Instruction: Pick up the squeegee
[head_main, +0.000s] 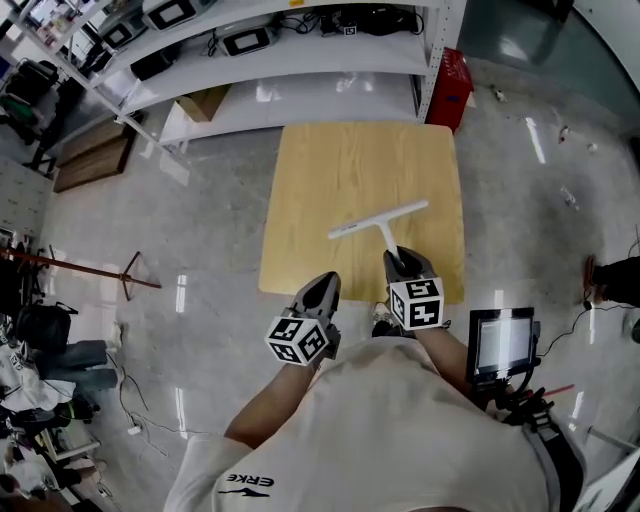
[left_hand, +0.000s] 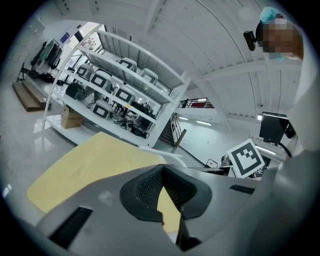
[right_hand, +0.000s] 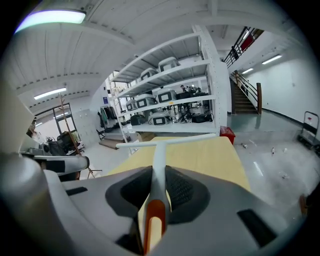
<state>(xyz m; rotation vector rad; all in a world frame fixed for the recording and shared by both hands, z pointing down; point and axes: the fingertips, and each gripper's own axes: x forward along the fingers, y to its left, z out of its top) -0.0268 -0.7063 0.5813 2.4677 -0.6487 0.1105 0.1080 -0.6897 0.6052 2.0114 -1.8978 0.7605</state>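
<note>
Pale wooden table (head_main: 345, 170), squeegee (head_main: 380, 220) toward its near-right corner.

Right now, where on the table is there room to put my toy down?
The whole far part of the table, between the squeegee and the shelves, is bare. The near left corner, left of its handle, is bare too. It is crowded at the near right edge, where the right gripper is shut on the handle.

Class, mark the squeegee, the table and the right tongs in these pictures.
squeegee (head_main: 378, 220), head view, middle of its white blade.
table (head_main: 350, 170), head view, bare wood of its top.
right tongs (right_hand: 158, 176), right gripper view, midway between the tips, shut on the squeegee handle.
</note>
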